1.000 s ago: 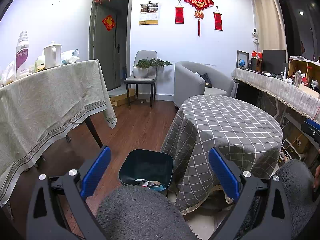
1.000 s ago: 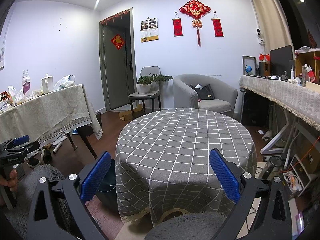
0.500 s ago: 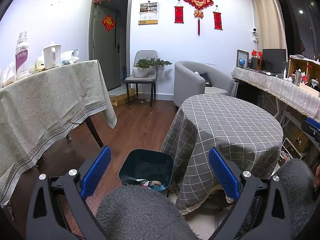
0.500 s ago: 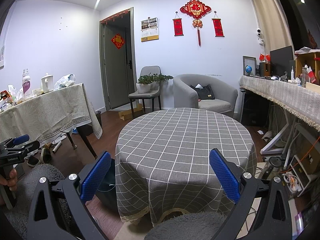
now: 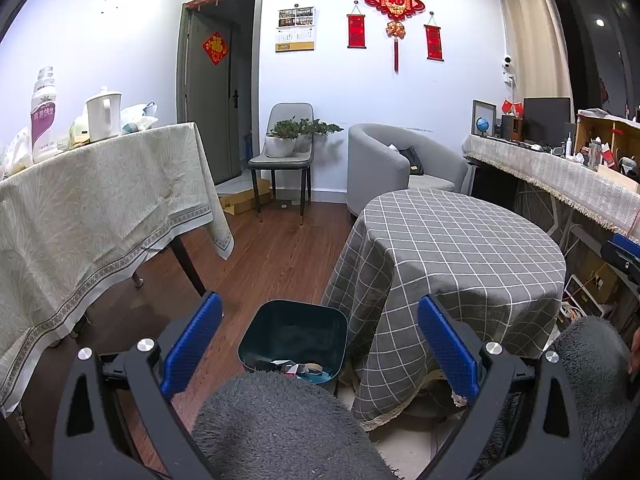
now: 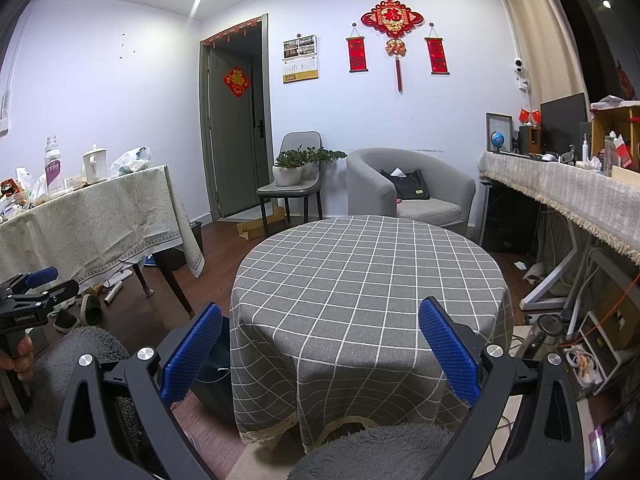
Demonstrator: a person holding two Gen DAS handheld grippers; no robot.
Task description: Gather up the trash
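Bin (image 5: pixel 294 334) beside checked round table (image 6: pixel 368 272); both grippers spread, empty.

Cloth, plastic and polished wood

A matt grey checked cloth (image 6: pixel 368 280) drapes the round tabletop; the dark bin (image 5: pixel 294 332) looks smooth plastic, the floor (image 5: pixel 280 252) glossy wood, and each hand-held gripper's blue pads (image 5: pixel 192 338) are finely textured.

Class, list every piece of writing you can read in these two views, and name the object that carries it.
"福": red knot ornament on the wall.
"福": red diamond paper on the door.
Purple bottle label: large characters, not surely legible.
Wall calendar, red scrolls, and left hand-held gripper print: too small.
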